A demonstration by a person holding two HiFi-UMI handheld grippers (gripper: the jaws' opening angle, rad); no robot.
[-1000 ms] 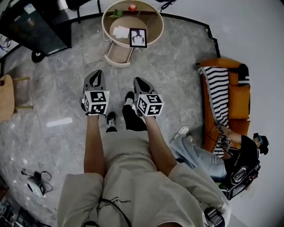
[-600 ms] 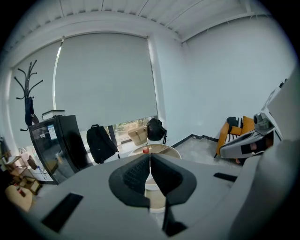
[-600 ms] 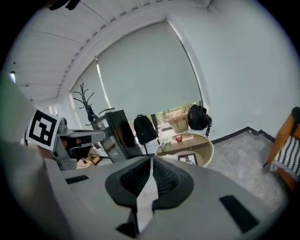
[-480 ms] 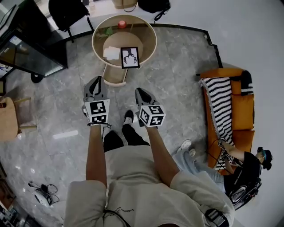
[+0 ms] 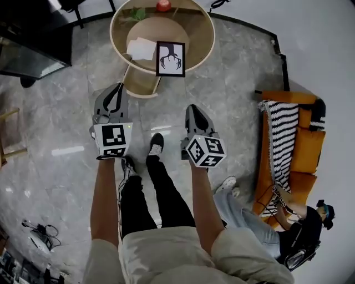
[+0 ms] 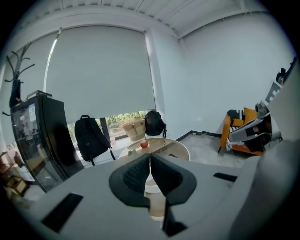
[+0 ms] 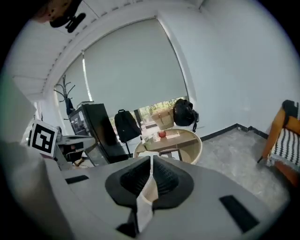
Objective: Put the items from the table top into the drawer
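A round wooden table (image 5: 206,34) with a raised rim stands at the top of the head view. On it lie a red apple (image 5: 162,5), a green sprig (image 5: 136,14), a white paper (image 5: 141,49) and a framed black-and-white picture (image 5: 170,58). Its drawer (image 5: 140,83) is pulled out towards me. My left gripper (image 5: 117,87) is shut and empty, just short of the drawer's front. My right gripper (image 5: 190,108) is also shut and empty, over the floor to the drawer's right. The left gripper (image 6: 150,157) points at the apple (image 6: 144,144), and so does the right gripper (image 7: 151,161).
An orange sofa (image 5: 302,138) with a striped blanket lines the right wall, and a person (image 5: 252,208) sits on the floor before it. A black cabinet (image 5: 28,50) stands at the left. A backpack (image 6: 90,138), a basket (image 6: 134,130) and a dark bag (image 6: 153,123) sit behind the table.
Both grippers have come forward and down towards the table and spread apart. The table and its open drawer are now closer. Both stay shut.
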